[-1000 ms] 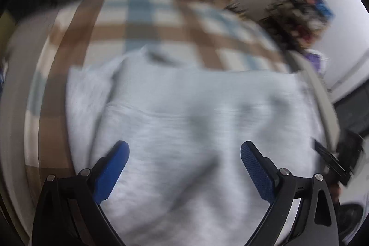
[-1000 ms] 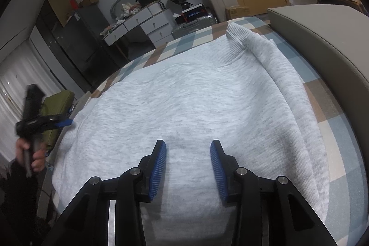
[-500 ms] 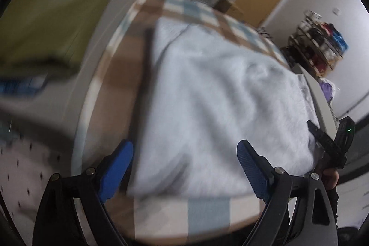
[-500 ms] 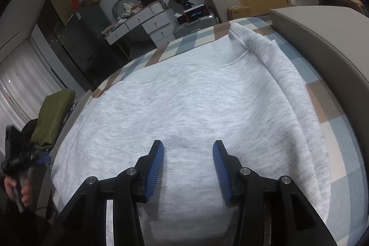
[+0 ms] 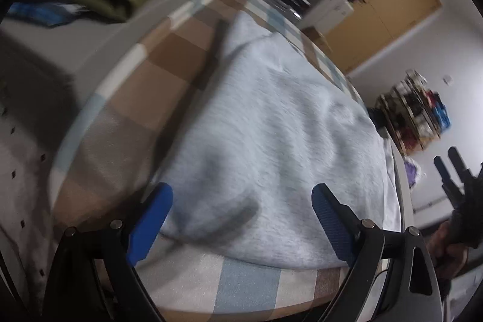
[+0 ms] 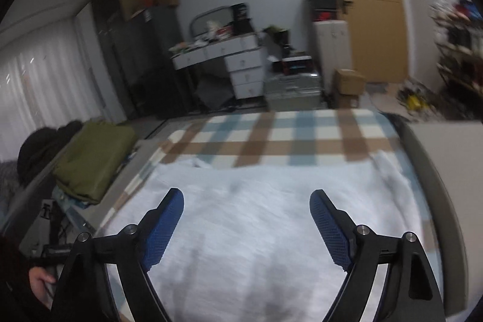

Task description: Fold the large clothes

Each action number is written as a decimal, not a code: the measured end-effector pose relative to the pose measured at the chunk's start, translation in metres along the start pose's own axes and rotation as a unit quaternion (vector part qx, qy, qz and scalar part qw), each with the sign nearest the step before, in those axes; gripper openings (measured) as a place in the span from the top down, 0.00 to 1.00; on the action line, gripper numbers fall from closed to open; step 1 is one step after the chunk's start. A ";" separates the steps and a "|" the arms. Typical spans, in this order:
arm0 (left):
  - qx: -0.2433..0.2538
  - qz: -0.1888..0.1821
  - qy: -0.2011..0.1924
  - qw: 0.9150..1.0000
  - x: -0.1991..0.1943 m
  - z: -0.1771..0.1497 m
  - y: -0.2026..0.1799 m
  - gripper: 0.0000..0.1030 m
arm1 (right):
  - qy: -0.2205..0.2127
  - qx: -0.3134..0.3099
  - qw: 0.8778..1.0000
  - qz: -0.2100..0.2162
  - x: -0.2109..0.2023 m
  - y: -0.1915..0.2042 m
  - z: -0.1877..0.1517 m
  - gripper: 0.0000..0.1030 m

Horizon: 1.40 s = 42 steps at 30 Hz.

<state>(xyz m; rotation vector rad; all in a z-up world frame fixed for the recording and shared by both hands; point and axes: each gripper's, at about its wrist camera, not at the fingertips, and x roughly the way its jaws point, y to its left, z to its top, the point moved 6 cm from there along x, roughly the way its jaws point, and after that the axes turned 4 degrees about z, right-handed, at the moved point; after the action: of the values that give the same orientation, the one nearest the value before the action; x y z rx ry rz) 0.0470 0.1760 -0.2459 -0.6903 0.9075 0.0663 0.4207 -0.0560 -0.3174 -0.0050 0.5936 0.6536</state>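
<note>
Checked bedding (image 6: 271, 135) in blue, brown and white covers the bed, and a pale grey sweatshirt (image 5: 271, 135) lies spread across it, reaching the near edge. Left gripper (image 5: 241, 210) hangs wide above that hem, holding nothing. Right gripper (image 6: 246, 210), jaws just opened wide, is likewise empty over the cloth.

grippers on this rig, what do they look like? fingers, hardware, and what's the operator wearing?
Both match: left gripper and right gripper have black angular linkage arms with silver pivot bolts and blue pads with a fine cross-hatch texture. The operator's hand comes out of a dark sleeve. No markings legible.
</note>
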 end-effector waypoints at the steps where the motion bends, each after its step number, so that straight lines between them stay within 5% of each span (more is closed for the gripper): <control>1: -0.014 -0.008 -0.008 1.000 -0.004 -0.002 0.004 0.12 | 0.021 -0.007 1.000 0.012 0.012 0.018 0.008 0.16; 5: -0.025 -0.004 0.011 1.000 -0.004 -0.012 0.019 0.12 | 0.107 -0.004 0.989 0.097 0.068 0.087 0.026 0.16; 8: -0.024 -0.006 -0.011 1.000 0.000 0.001 0.022 0.12 | 0.208 0.008 0.970 0.130 0.132 0.131 0.024 0.16; 13: -0.007 -0.028 -0.024 0.999 0.017 0.020 0.012 0.12 | 0.353 -0.006 0.931 0.089 0.234 0.176 0.010 0.18; 20: 0.059 -0.027 -0.042 0.997 0.039 0.018 -0.036 0.12 | 0.472 -0.046 0.880 0.010 0.299 0.177 -0.009 0.18; 23: 0.135 -0.004 -0.065 0.989 0.039 0.012 -0.067 0.12 | 0.496 -0.070 0.865 -0.012 0.308 0.180 -0.009 0.18; 28: 0.255 0.023 -0.098 0.962 0.042 -0.002 -0.115 0.12 | 0.516 -0.138 0.844 -0.041 0.313 0.194 -0.017 0.17; 31: 0.273 0.013 -0.098 0.957 0.045 -0.004 -0.125 0.12 | 0.522 -0.199 0.826 -0.081 0.316 0.197 -0.029 0.20; 35: 0.272 0.013 -0.099 0.957 0.045 0.000 -0.118 0.12 | 0.506 -0.258 0.815 -0.114 0.308 0.198 -0.027 0.62; 39: 0.235 0.032 -0.098 0.967 0.039 0.012 -0.095 0.12 | 0.483 -0.274 0.827 -0.088 0.287 0.199 -0.011 0.77; 40: 0.225 0.029 -0.088 0.970 0.039 0.014 -0.088 0.20 | 0.476 -0.264 0.835 -0.079 0.287 0.201 -0.012 0.78; 42: 0.210 0.028 -0.080 0.974 0.035 0.020 -0.075 0.59 | 0.458 -0.239 0.854 -0.057 0.275 0.198 -0.004 0.81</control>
<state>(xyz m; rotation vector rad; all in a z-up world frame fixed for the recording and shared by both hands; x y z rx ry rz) 0.1078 0.1209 -0.2243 -0.2609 0.7538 -0.0215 0.4791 0.2585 -0.4289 -0.8598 1.3209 0.6473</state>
